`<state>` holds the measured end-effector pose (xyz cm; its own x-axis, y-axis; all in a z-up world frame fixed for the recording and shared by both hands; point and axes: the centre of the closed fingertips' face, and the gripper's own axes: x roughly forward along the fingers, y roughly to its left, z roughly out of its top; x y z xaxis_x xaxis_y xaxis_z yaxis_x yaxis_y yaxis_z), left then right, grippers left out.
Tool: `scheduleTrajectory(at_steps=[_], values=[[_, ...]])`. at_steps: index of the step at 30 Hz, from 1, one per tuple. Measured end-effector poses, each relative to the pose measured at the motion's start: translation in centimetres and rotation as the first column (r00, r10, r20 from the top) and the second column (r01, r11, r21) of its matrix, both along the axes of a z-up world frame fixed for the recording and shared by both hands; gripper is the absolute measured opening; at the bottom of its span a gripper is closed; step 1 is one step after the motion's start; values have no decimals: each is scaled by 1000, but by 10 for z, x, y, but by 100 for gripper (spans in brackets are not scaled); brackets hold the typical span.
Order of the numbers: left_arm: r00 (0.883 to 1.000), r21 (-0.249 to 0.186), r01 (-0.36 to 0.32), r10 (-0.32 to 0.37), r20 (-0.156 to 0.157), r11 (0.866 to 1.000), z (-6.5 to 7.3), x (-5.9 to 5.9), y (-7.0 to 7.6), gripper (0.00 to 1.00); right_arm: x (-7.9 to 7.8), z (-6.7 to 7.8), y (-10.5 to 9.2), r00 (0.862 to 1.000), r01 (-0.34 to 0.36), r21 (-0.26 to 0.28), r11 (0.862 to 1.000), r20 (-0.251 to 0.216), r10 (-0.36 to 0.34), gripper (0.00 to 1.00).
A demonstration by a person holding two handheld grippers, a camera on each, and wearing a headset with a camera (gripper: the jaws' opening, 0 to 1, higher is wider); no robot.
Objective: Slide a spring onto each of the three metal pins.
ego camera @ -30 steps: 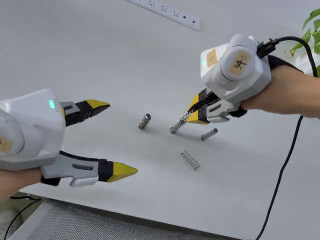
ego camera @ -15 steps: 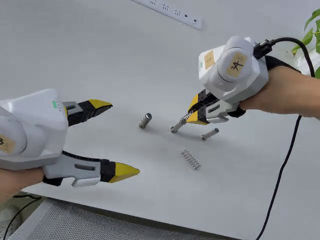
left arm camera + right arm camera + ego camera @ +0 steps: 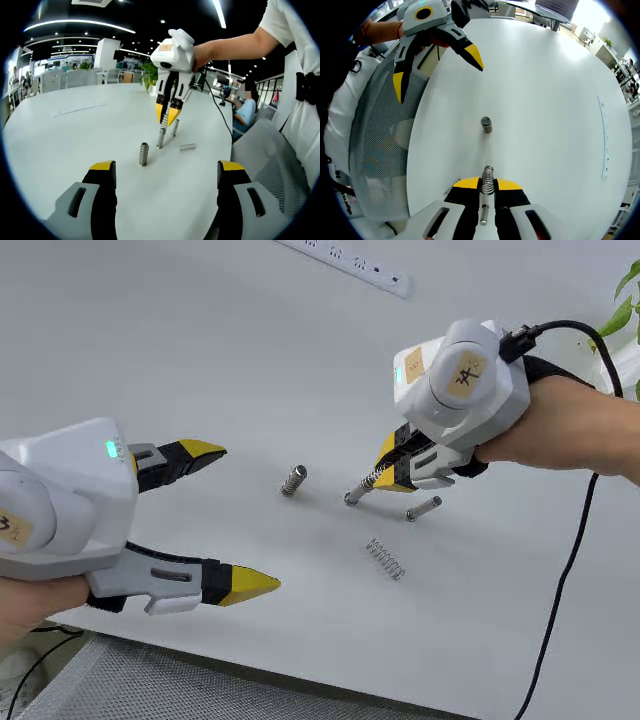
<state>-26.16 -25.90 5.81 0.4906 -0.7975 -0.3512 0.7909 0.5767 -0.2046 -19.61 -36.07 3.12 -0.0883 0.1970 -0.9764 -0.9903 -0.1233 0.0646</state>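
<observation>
— Fingers on your right gripper (image 3: pixel 486 186) are clenched on the held pin (image 3: pixel 352 496), right where its spring (image 3: pixel 371 480) sits; the pin's lower end touches the desk (image 3: pixel 200 350), and it leans.
— Agreed. Your left gripper (image 3: pixel 235 517) is released, fingers (image 3: pixel 245 583) spread wide, hovering at the desk's near edge, well apart from the work.
— Between your two grippers, a second pin (image 3: pixel 292 480) stands upright, coils wrapped round it. In your right gripper view it sits straight ahead of the fingertips.
— Just beside your right gripper, a bare pin (image 3: pixel 424 507) lies flat on the desk. A loose spring (image 3: pixel 384 558) lies near it, toward you, touching nothing.
— Behind it all, a power strip (image 3: pixel 350 265) rests at the desk's far side.
</observation>
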Motion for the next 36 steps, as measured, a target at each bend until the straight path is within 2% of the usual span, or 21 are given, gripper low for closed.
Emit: scheduleTrajectory(at_steps=[13, 36], values=[[1000, -5, 3, -3, -8, 1000, -2, 0, -1, 82, -1, -12, 1, 1000, -12, -7, 1000, -6, 12, 7], [1000, -6, -2, 2, -15, 1000, -3, -1, 0, 81, 2, -35, -1, 1000, 5, -7, 1000, -13, -5, 7]])
